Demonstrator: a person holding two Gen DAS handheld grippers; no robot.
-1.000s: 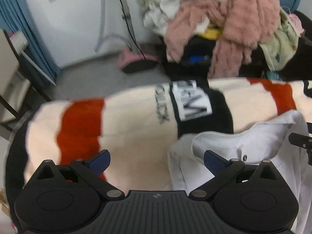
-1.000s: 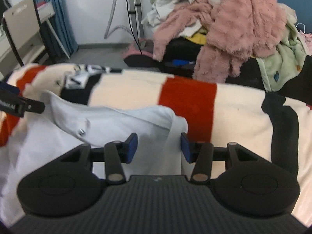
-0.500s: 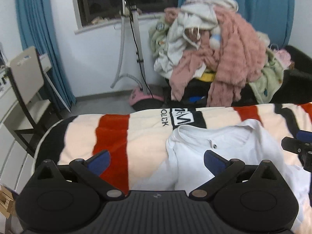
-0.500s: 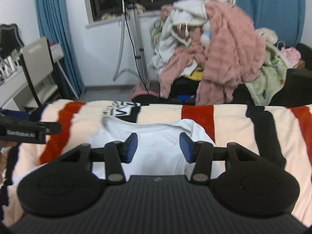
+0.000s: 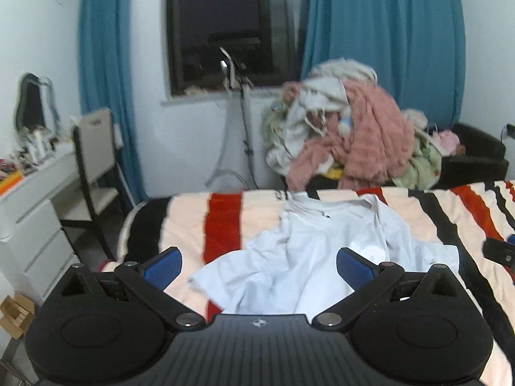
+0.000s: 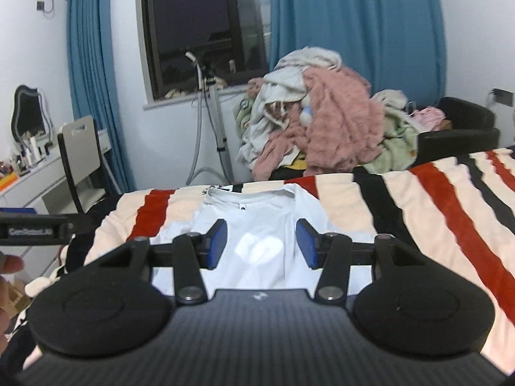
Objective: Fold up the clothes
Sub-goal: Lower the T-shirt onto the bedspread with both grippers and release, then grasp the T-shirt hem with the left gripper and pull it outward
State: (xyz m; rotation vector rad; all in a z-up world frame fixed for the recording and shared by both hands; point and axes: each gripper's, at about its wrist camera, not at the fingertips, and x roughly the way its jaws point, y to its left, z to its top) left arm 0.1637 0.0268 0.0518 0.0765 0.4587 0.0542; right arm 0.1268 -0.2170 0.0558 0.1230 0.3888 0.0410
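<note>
A white T-shirt (image 5: 309,251) lies spread on the striped bed, collar at the far edge, with some wrinkles; it also shows in the right wrist view (image 6: 257,225). My left gripper (image 5: 257,265) is open and empty, held above the shirt's near part. My right gripper (image 6: 262,243) is open and empty, above the shirt's middle. The right gripper's tip shows at the right edge of the left wrist view (image 5: 500,252); the left gripper shows at the left of the right wrist view (image 6: 35,228).
The bed's blanket (image 5: 222,225) has cream, red and black stripes. A heap of clothes (image 5: 347,141) lies on a black sofa behind the bed. A garment steamer stand (image 5: 239,135), a chair (image 5: 93,160) and a white dresser (image 5: 29,225) are at the left.
Both grippers have pulled back and up from the shirt's collar. The shirt now lies flat on the bed, with far more of the room in view.
</note>
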